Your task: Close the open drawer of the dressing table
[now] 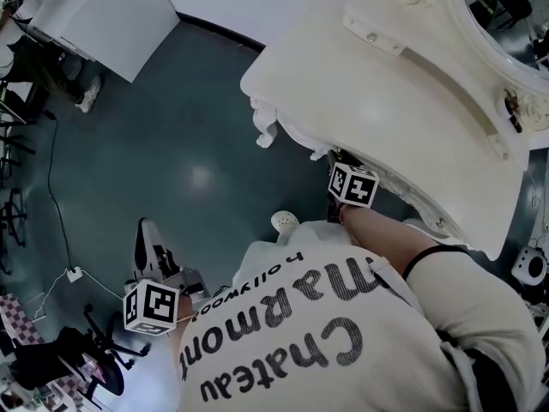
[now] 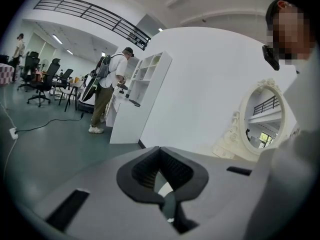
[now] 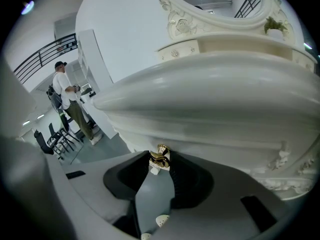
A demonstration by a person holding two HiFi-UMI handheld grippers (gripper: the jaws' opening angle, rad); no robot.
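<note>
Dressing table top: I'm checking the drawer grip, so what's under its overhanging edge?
A gold handle sits under the top, clamped in the right gripper. Behind it, the drawer front hides whatever is inside.

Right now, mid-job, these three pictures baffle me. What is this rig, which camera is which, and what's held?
No robot: a person holds a two-jaw gripper in each hand. One picture looks down from their head onto the cream dressing table; the other two look along each gripper's jaws. The right gripper is closed on a gold drawer knob under the table's edge. The left gripper is shut, empty, pointing across the room. An oval mirror stands on the table.
</note>
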